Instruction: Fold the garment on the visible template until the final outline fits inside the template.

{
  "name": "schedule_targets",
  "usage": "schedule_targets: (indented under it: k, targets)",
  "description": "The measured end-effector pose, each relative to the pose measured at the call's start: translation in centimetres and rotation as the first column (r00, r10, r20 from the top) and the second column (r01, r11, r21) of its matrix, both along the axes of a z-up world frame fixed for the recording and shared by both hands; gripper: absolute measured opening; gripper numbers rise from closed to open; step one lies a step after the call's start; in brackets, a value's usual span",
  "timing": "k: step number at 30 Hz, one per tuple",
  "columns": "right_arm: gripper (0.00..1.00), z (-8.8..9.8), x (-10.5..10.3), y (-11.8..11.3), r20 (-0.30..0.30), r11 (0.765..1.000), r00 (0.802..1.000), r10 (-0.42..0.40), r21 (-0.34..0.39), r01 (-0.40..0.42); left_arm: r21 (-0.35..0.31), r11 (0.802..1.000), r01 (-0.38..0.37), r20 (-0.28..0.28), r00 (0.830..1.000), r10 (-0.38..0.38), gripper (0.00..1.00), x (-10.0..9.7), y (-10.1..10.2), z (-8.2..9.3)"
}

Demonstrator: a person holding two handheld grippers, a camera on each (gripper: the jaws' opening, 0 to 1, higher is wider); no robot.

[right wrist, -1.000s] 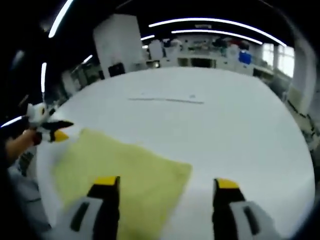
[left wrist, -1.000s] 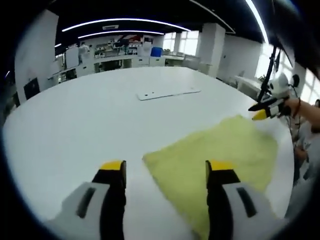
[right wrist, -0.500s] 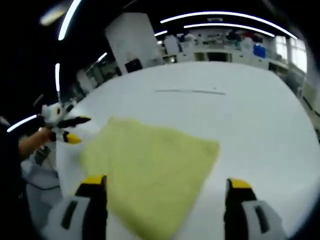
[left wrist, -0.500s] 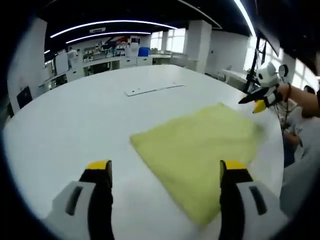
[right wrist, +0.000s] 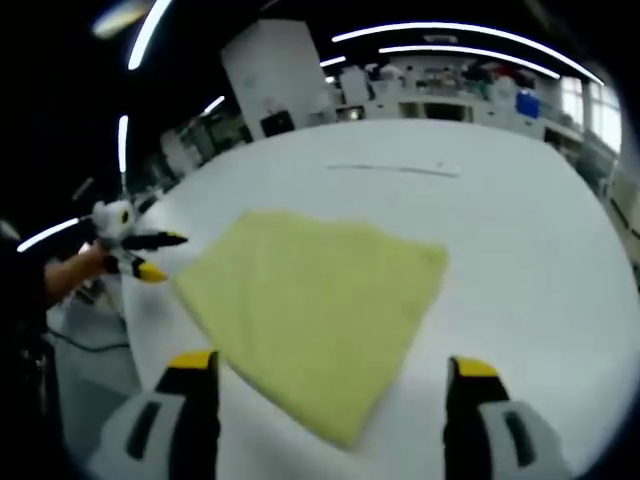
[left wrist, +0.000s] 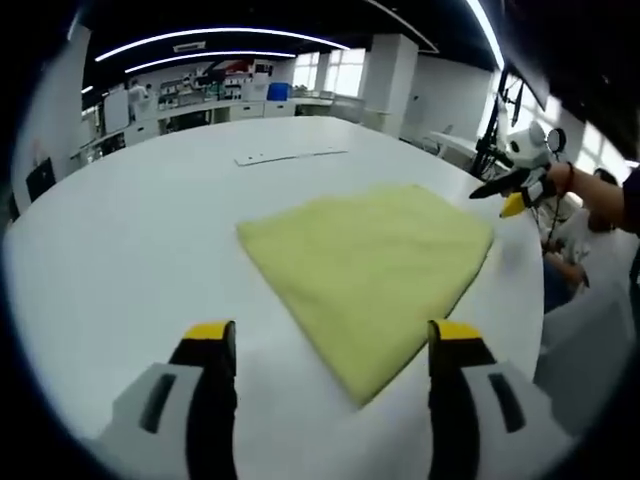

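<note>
We judge the fold nearly done: the cloth lies flat mid-counter, a soft, fuzzy yellow four-sided pad. Both our tools, left and right, hover empty with jaws apart. Next we should check its outline; we cannot make out a template.

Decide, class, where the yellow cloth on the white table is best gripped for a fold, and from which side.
Probably grip the yellow cloth at its near corner, which points toward the open left gripper. It lies flat on the white table, so a low approach from the near side, sliding one jaw under the edge, seems best.
</note>
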State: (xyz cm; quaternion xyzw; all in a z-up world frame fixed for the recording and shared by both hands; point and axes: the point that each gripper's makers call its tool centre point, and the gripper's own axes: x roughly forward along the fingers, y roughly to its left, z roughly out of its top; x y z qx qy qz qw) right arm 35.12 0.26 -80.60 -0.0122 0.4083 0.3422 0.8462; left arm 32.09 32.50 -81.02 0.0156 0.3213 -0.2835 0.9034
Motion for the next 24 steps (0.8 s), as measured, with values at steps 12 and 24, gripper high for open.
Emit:
schedule_targets:
  k: [12,24]
  targets:
    - [0.53,-1.6,-3.2,-0.7,-0.023,0.998,0.998,0.062,-0.009,-0.062,-0.002,1.0,0.029,-0.033,0.999,-0.029,0.48,-2.4,-0.5,-1.3]
    - [0.16,-3.2,-3.5,-2.4,-0.026,0.996,0.999,0.032,-0.079,-0.034,-0.032,0.999,0.014,-0.079,0.997,-0.017,0.21,-3.2,-0.9,-2.7]
